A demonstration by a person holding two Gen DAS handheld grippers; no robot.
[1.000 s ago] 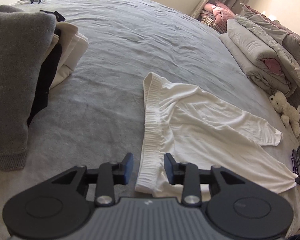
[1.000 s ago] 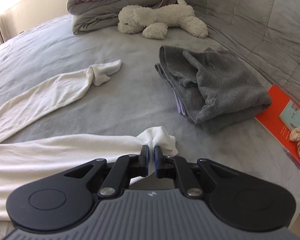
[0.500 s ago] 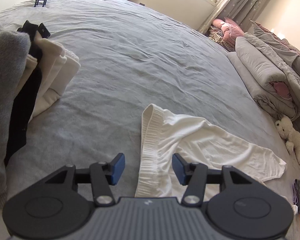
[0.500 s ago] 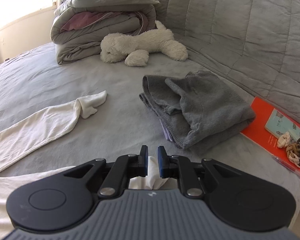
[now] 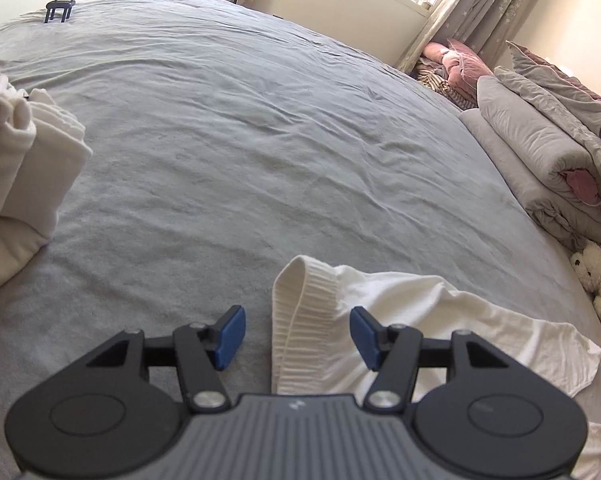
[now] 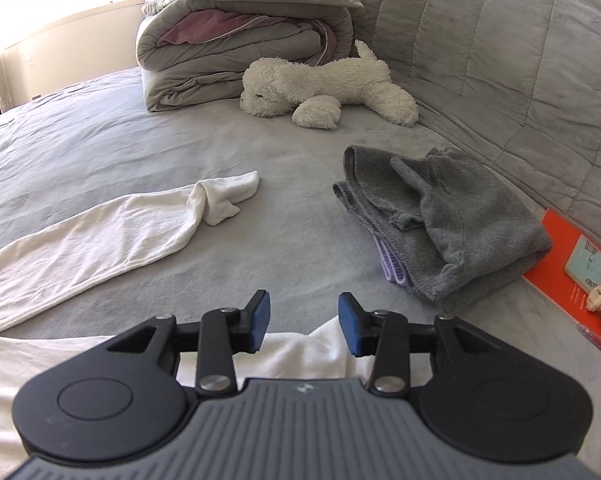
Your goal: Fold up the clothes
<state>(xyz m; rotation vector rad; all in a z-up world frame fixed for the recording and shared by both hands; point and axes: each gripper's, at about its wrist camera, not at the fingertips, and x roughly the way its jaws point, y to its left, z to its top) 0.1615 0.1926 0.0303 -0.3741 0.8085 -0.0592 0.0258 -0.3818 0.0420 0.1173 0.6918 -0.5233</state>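
White long trousers [image 5: 440, 320] lie spread on the grey bed. Their ribbed waistband [image 5: 300, 320] runs between the blue pads of my left gripper [image 5: 297, 336], which is open and grips nothing. In the right wrist view one white leg [image 6: 112, 232] stretches to the left, its cuff folded over. The other leg's end [image 6: 312, 348] lies just under and behind my right gripper [image 6: 303, 324], which is open with grey bedding showing between its pads.
Folded cream and white clothes [image 5: 16, 188] are stacked at the left. A folded grey towel [image 6: 456, 220], a white plush dog [image 6: 328, 84], a rolled duvet [image 6: 236, 40] and an orange book [image 6: 580, 264] lie to the right. A small black stand [image 5: 62, 2] sits far off.
My right gripper opened and let go of the white leg end it was shut on. The left gripper opened wider and drew back along the waistband. Both views tilted upward.
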